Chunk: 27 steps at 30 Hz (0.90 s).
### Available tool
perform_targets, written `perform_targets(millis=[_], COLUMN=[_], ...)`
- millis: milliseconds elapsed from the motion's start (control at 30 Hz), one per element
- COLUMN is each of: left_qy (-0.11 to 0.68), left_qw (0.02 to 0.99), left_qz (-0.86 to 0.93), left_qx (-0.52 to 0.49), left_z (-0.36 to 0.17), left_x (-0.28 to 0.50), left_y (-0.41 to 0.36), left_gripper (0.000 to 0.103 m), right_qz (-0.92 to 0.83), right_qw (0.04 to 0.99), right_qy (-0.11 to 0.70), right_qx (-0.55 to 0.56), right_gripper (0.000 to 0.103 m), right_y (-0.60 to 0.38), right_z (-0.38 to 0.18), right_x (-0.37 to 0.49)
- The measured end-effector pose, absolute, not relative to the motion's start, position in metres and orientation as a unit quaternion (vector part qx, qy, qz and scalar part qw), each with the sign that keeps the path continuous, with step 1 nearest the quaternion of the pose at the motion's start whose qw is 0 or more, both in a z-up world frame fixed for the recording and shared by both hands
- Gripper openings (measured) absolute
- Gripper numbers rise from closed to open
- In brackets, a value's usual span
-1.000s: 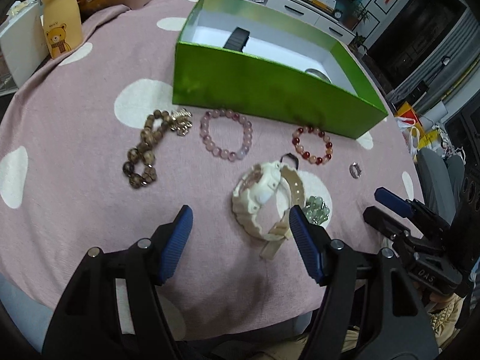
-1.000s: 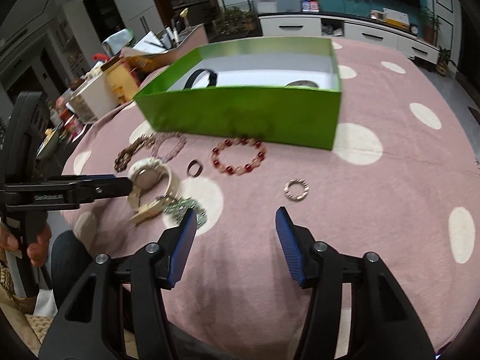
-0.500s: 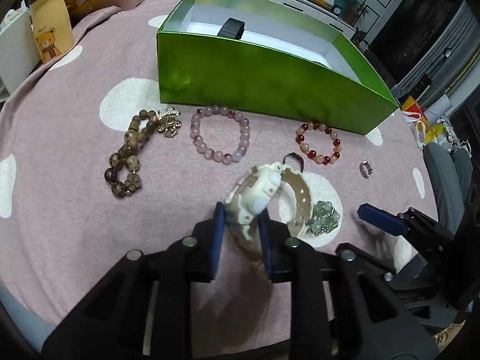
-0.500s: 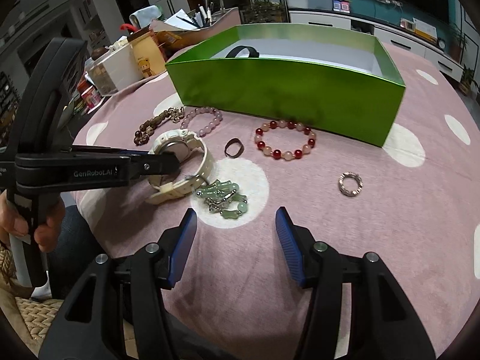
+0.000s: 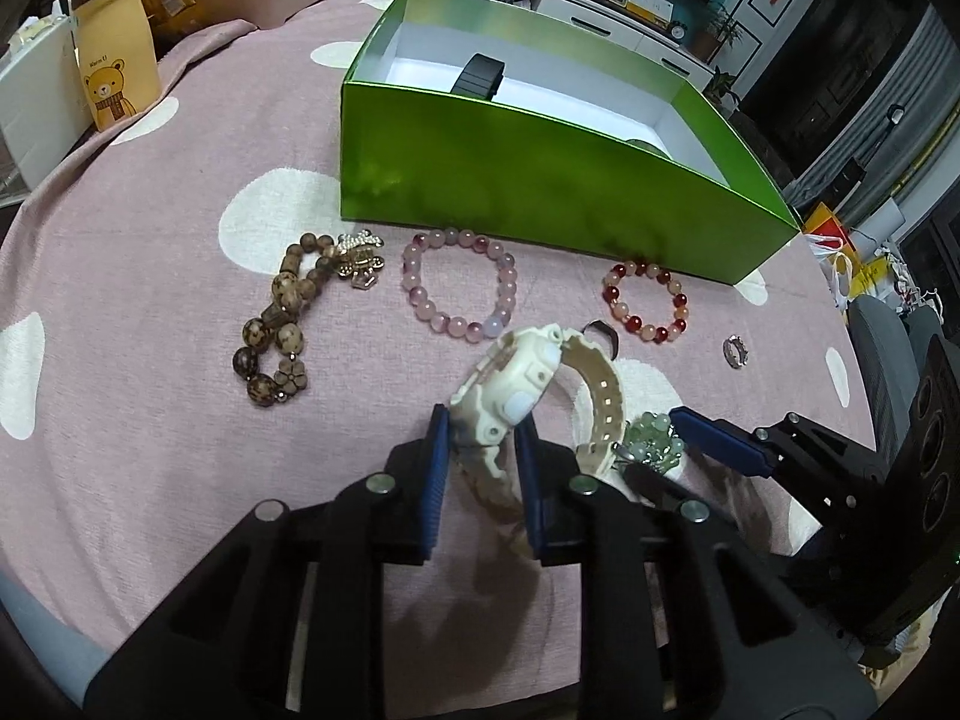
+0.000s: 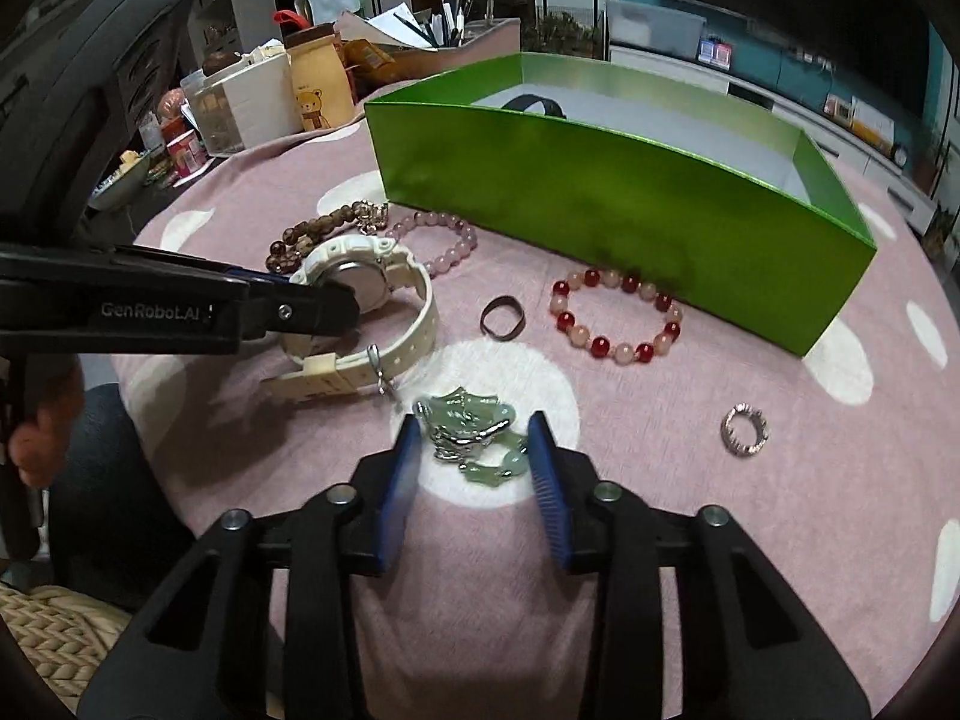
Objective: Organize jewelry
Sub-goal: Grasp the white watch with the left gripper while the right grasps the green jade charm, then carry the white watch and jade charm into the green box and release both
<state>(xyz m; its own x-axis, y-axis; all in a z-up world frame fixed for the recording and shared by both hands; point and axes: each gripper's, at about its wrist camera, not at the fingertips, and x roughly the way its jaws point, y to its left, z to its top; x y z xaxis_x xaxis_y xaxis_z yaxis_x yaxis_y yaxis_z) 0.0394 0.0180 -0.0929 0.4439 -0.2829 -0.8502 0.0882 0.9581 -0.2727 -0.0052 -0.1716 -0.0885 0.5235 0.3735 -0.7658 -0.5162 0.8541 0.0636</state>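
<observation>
So at this point I had the left gripper [image 5: 480, 456] clamped on the cream watch [image 5: 519, 384], fingers narrow, pinching the strap just below the case. It was tipped up, though I couldn't tell if it was clear of the pink spotted worktop [image 5: 150, 360].

The right gripper [image 6: 474, 456] had just been closing around the green jade charm bracelet [image 6: 474, 426]. The piece sat between the fingers, but there was a sliver of gap on both sides, so I'd say not gripped yet, just bracketed.

Progress-wise, honestly not far. The green box [image 5: 540, 192] only had a black band [image 5: 478, 75] in it that I could make out, plus something round near the far wall I couldn't identify. On the cloth in front of the box lay:
- the brown wooden bead bracelet [image 5: 282, 330]
- the pink bead bracelet [image 5: 459, 297]
- the red and peach bead bracelet [image 5: 647, 301]
- a dark ring [image 6: 503, 316]
- a small silver ring [image 6: 744, 429]

So my guess was two pieces about to go in, five more to fetch after that. The watch looked awkward: a floppy strap could snag the box wall.
</observation>
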Motion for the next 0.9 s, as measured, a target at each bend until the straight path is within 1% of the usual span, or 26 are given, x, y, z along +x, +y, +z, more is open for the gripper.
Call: perform_targets(millis=[33,67,100,200,433,900], left_qy=[0.516,0.517,0.517,0.517,0.514,0.494], left_qw=[0.844,0.843,0.843,0.842,0.845,0.856], left_qz=[-0.110,-0.111,-0.111,-0.111,-0.111,-0.112], left_qx=[-0.095,-0.097,-0.098,-0.101,-0.101,-0.099], left_z=[-0.093,-0.093,-0.093,-0.094,-0.090,-0.071], left_x=[0.040,0.040,0.040,0.040,0.039,0.034], left_y=[0.019,0.019,0.019,0.020,0.022,0.024], left_gripper=[0.021,0.021,0.021,0.021,0.021,0.021], right_qz=[0.255,0.253,0.253,0.249,0.247,0.230], right_qw=[0.870,0.871,0.871,0.873,0.877,0.903], right_qy=[0.414,0.413,0.414,0.412,0.407,0.361], right_qx=[-0.084,-0.084,-0.081,-0.075,-0.058,-0.032], right_gripper=[0.031,0.025,0.023,0.021,0.020,0.020], right_y=[-0.173,-0.174,-0.175,-0.179,-0.186,-0.212], right_z=[-0.089,-0.089,-0.088,-0.088,-0.081,-0.042], right_x=[-0.004,-0.004,-0.003,-0.003,-0.006,-0.012])
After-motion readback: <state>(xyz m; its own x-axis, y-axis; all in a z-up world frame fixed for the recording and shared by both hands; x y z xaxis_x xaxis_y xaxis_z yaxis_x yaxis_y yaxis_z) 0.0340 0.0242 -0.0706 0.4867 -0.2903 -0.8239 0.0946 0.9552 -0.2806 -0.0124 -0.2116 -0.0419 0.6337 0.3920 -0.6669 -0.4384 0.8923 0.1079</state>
